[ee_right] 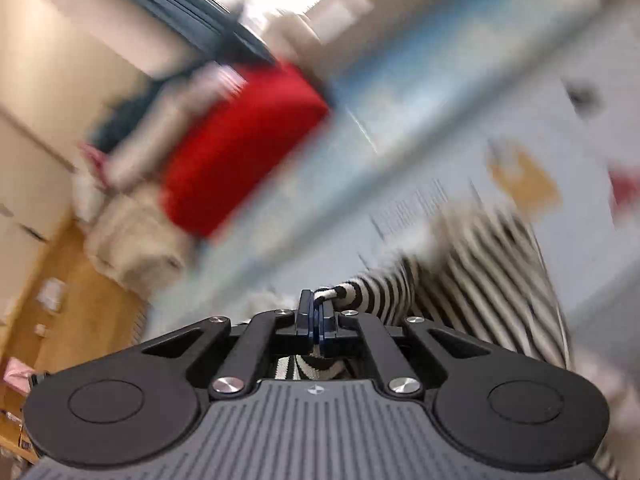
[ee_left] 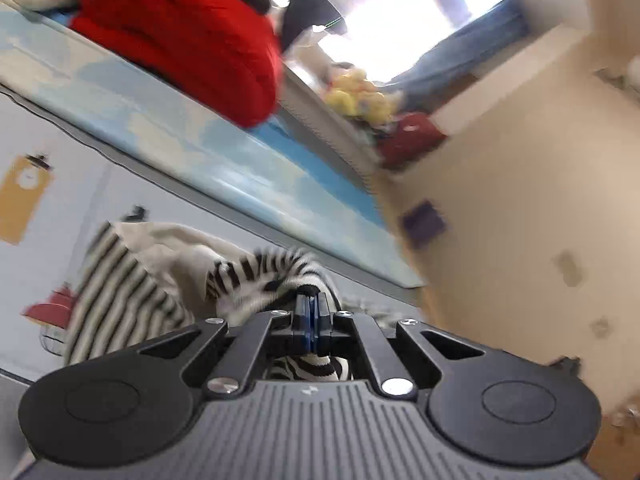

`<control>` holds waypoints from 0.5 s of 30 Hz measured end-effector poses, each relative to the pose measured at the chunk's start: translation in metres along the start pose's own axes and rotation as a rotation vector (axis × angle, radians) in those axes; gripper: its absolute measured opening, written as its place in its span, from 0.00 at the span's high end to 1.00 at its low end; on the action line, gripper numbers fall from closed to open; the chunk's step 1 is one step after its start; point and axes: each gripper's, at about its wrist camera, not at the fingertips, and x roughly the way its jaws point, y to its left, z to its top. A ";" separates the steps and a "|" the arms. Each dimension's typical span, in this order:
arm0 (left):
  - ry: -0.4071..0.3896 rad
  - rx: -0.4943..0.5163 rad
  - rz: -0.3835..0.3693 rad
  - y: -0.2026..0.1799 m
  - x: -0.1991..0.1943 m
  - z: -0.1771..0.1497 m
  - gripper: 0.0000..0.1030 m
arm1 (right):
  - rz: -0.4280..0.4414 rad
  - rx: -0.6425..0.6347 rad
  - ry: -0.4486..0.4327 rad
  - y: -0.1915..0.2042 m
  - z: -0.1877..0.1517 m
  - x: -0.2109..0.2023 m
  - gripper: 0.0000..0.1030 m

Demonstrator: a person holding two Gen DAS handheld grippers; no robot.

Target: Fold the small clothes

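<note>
We hold the striped garment (ee_left: pixel 120 292) with both the left gripper (ee_left: pixel 311 308) and right gripper (ee_right: pixel 318 312) clamped on it, near the red pile (ee_left: pixel 180 36); blur suggests, probably, fast motion, so a thin edge could slip.

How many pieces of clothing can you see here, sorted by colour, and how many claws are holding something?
Black-and-white striped knit garment: 1, pinched by both claws
Red knit garment: 1
Cream fluffy garment: 1
Claws shut on cloth: 2, left claw and right claw
Total: 3 garments, 2 claws
</note>
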 end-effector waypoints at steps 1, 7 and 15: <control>0.076 0.011 0.043 0.005 0.007 -0.005 0.99 | 0.017 -0.041 -0.040 0.004 0.003 -0.008 0.99; 0.583 0.040 0.469 0.062 0.059 -0.066 0.97 | -0.361 -0.112 0.378 -0.044 -0.032 0.041 0.96; 0.463 0.053 0.439 0.033 0.057 -0.048 0.66 | -0.330 0.023 0.418 -0.057 -0.048 0.052 0.60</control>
